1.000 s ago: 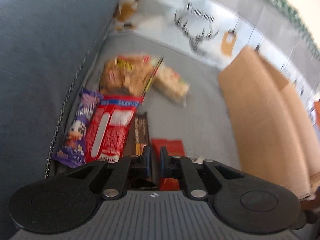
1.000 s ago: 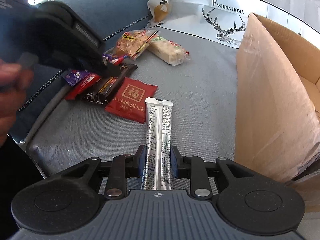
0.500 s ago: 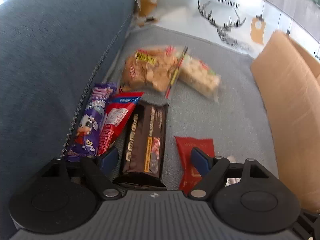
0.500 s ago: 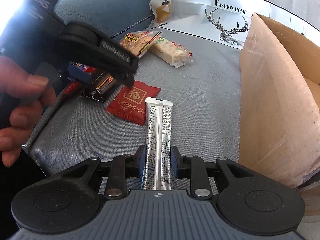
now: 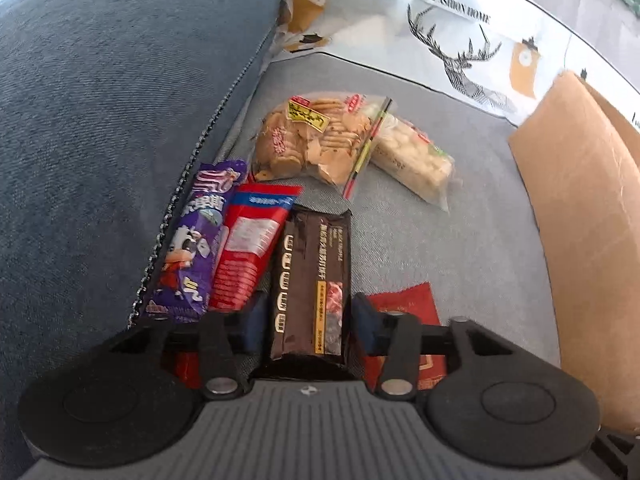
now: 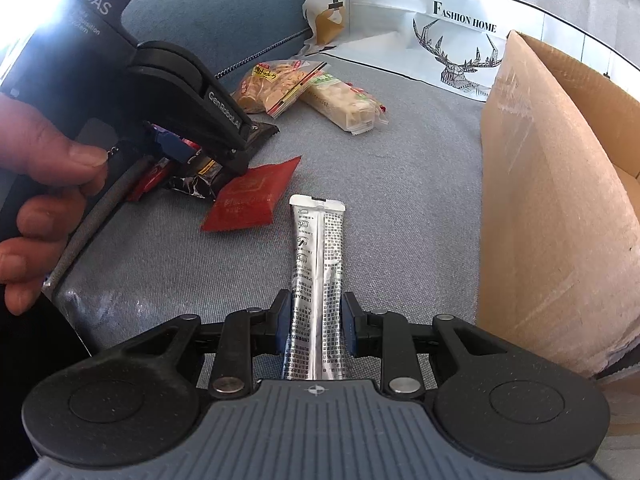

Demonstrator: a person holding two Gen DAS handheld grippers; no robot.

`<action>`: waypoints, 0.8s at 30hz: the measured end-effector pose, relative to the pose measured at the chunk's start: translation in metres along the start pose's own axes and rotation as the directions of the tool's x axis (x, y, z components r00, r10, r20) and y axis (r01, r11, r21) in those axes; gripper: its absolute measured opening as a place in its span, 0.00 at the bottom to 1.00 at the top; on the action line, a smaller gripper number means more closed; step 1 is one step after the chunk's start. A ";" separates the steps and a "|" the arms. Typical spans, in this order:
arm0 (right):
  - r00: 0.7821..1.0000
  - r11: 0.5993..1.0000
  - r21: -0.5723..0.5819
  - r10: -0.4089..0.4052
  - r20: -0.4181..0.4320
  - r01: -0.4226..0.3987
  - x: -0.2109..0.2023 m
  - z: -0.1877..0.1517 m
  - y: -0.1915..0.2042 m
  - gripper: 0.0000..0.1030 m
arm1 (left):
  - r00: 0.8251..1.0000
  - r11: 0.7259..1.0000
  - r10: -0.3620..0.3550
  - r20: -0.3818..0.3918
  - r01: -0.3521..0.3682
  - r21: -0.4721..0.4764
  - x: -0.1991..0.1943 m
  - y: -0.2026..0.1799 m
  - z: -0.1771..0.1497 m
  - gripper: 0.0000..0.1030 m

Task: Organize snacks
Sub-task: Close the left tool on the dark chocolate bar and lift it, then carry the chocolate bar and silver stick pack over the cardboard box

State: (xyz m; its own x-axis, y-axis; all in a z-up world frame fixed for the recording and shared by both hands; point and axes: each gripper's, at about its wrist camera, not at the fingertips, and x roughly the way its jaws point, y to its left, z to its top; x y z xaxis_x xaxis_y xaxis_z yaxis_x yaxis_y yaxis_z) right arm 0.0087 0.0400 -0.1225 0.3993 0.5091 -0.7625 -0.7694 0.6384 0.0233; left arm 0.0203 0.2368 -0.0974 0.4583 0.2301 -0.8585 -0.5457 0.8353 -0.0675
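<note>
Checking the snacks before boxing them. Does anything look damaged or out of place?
Nothing looks spilled or torn. The cracker bag lies overlapping the nougat pack, and the red sachet lies askew, partly under the left gripper.

"FASHION HOME" stands in black capitals above a line-drawn stag on the white bag (image 6: 452, 40) at about one o'clock in the right wrist view. "DAS" is printed on the dark handle (image 6: 92, 12) at ten o'clock; "GenRobot.AI" runs along the left gripper's (image 6: 224, 136) arm. Print on the snack wrappers is too small to read.
</note>
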 end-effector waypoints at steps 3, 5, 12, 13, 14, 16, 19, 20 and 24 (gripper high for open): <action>1.000 1.000 -0.006 -0.003 -0.004 0.003 0.000 -0.002 0.000 0.28 | 1.000 0.999 0.017 0.001 -0.017 0.038 0.002 -0.006 0.000 0.53; 1.000 1.000 -0.011 -0.006 -0.004 0.006 0.000 -0.002 0.000 0.28 | 1.000 1.000 0.012 0.010 -0.012 0.029 0.001 -0.005 0.000 0.42; 0.998 1.000 -0.024 -0.014 0.061 0.016 -0.009 0.000 0.003 0.22 | 0.982 0.997 -0.076 0.172 0.081 -0.021 -0.031 0.003 -0.004 0.41; 0.996 1.000 -0.024 -0.016 0.083 0.018 -0.014 0.000 0.003 0.22 | 0.978 0.995 -0.094 0.186 0.101 -0.025 -0.036 0.005 -0.005 0.41; 0.994 1.000 -0.025 -0.016 0.104 0.019 -0.017 0.000 0.002 0.22 | 0.974 0.993 -0.107 0.200 0.115 -0.030 -0.040 0.007 -0.007 0.41; 0.990 0.999 -0.026 -0.018 0.139 0.022 -0.024 0.000 0.003 0.21 | 0.966 0.991 -0.118 0.231 0.130 -0.040 -0.050 0.012 -0.009 0.41; 0.983 0.999 -0.028 -0.025 0.180 0.031 -0.034 -0.001 0.003 0.21 | 0.947 0.984 -0.151 0.282 0.172 -0.051 -0.067 0.016 -0.009 0.41; 0.981 0.999 -0.027 -0.027 0.190 0.033 -0.037 0.000 0.002 0.21 | 0.943 0.983 -0.158 0.292 0.179 -0.048 -0.072 0.015 -0.010 0.41; 0.972 0.999 -0.021 -0.039 0.231 0.045 -0.047 0.001 0.001 0.21 | 0.932 0.983 -0.167 0.321 0.184 -0.023 -0.090 0.009 -0.007 0.41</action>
State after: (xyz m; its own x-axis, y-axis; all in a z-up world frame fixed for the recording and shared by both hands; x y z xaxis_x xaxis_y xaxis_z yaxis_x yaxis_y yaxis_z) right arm -0.0104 0.0178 -0.0857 0.5329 0.6034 -0.5932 -0.7611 0.6482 -0.0243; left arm -0.0315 0.2201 -0.0243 0.7439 0.2353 -0.6255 -0.4679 0.8517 -0.2361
